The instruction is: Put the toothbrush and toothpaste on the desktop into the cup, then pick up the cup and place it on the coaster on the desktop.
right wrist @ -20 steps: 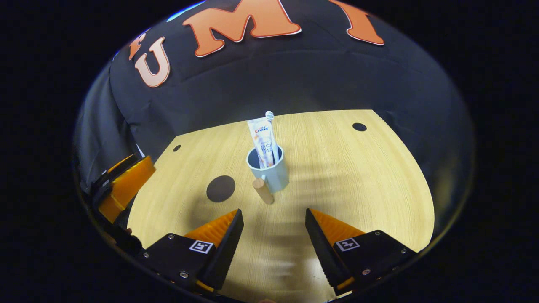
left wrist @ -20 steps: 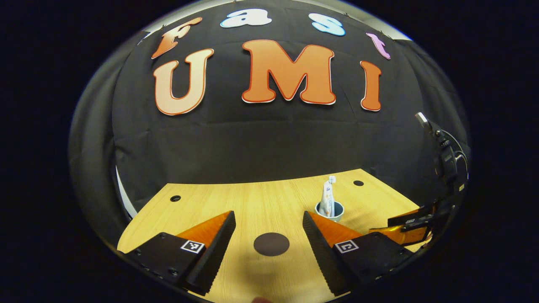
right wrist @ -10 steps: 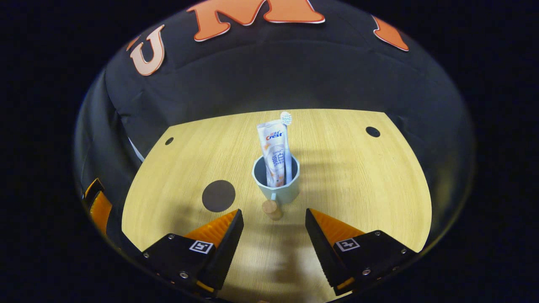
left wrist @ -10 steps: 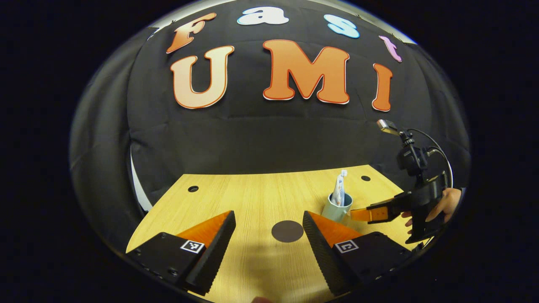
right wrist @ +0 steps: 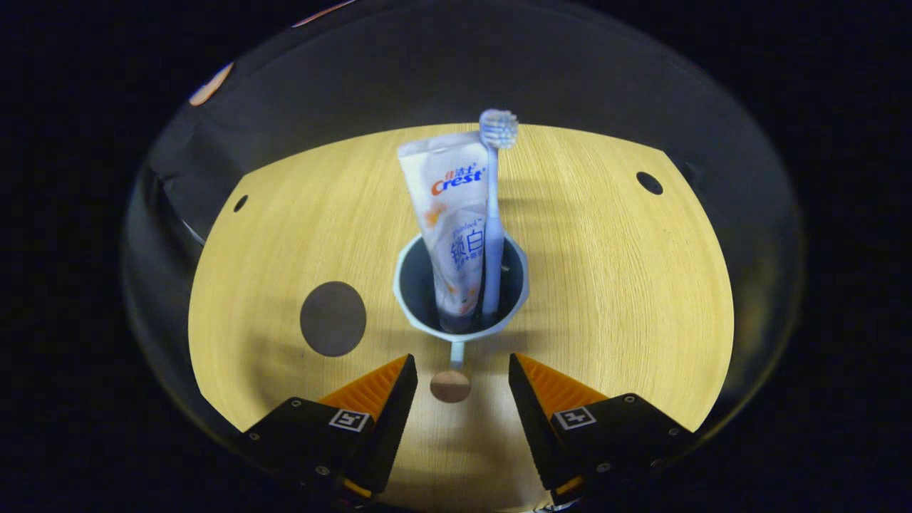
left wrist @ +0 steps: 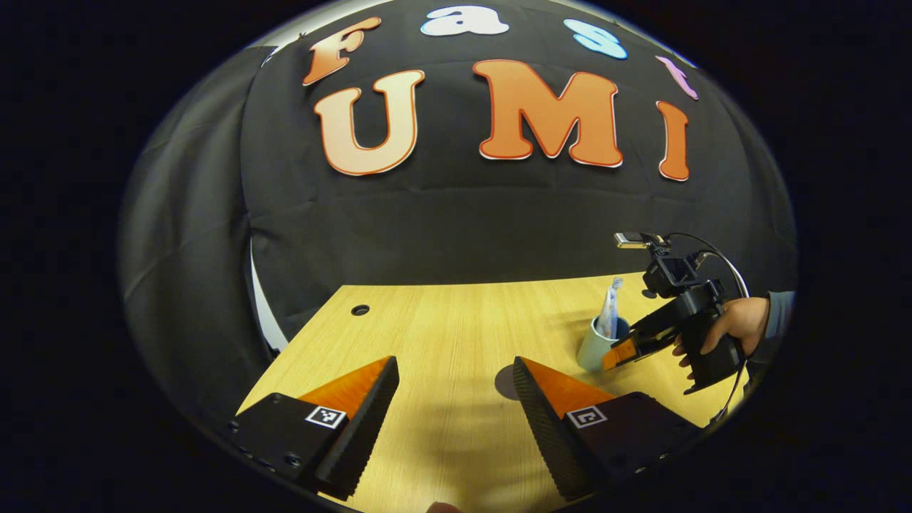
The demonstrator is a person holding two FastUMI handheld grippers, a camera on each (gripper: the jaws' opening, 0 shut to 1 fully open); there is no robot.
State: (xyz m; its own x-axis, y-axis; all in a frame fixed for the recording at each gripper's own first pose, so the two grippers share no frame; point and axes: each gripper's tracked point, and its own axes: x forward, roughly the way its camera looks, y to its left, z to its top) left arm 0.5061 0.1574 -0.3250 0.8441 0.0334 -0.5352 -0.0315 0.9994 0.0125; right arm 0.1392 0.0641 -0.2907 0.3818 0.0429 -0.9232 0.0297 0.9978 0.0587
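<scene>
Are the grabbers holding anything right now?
No. The right gripper is open around the wooden handle knob of the pale blue cup, not squeezing. The left gripper is open over bare desk.

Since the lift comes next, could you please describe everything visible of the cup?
The cup is a pale blue-grey faceted mug, standing upright on the wooden desktop. It holds the toothpaste and toothbrush. Its handle, with a round wood-like end, points between the right gripper's open jaws.
</scene>
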